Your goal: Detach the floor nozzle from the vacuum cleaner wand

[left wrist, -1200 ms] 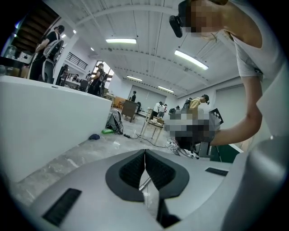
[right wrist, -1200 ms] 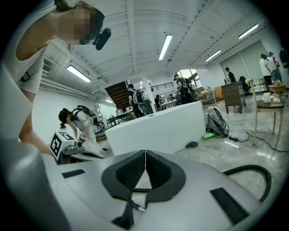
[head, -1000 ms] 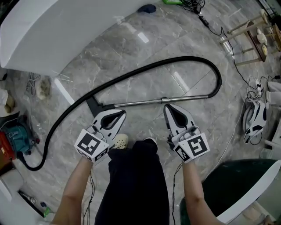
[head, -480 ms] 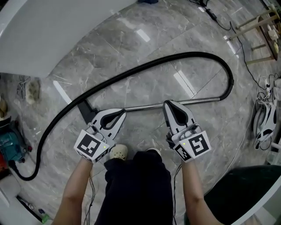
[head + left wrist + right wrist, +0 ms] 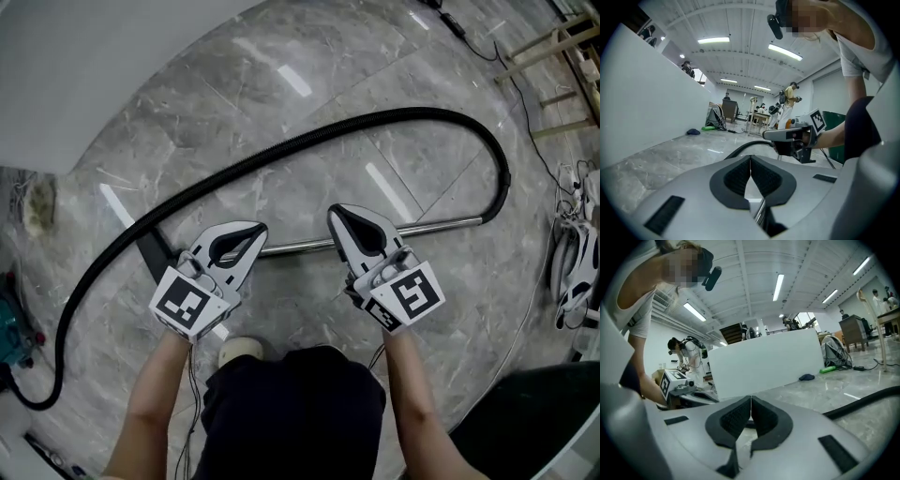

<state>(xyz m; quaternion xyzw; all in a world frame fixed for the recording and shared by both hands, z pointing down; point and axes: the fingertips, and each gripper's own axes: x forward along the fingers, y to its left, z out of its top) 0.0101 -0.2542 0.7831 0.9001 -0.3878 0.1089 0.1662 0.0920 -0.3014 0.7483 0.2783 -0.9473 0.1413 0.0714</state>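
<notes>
Nearest, held low over the marble floor (image 5: 291, 295): left gripper (image 5: 259, 229) clamped shut, empty; right gripper (image 5: 336, 212) likewise closed on nothing. Just past both tips, lying flat across the floor: metal wand (image 5: 441, 224), with the black floor nozzle (image 5: 153, 255) at its left end, beside the left gripper. Farther out, arcing round: black hose (image 5: 281, 150).

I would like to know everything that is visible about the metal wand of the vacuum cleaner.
The wand is a thin, straight, shiny tube, metal by its look, lying flat on the grey marble floor. Its right end joins the black hose; its left end runs toward the black floor nozzle, with the joint hidden behind the left gripper. The right gripper covers another stretch. Both grippers are shut; contact cannot be told.
</notes>
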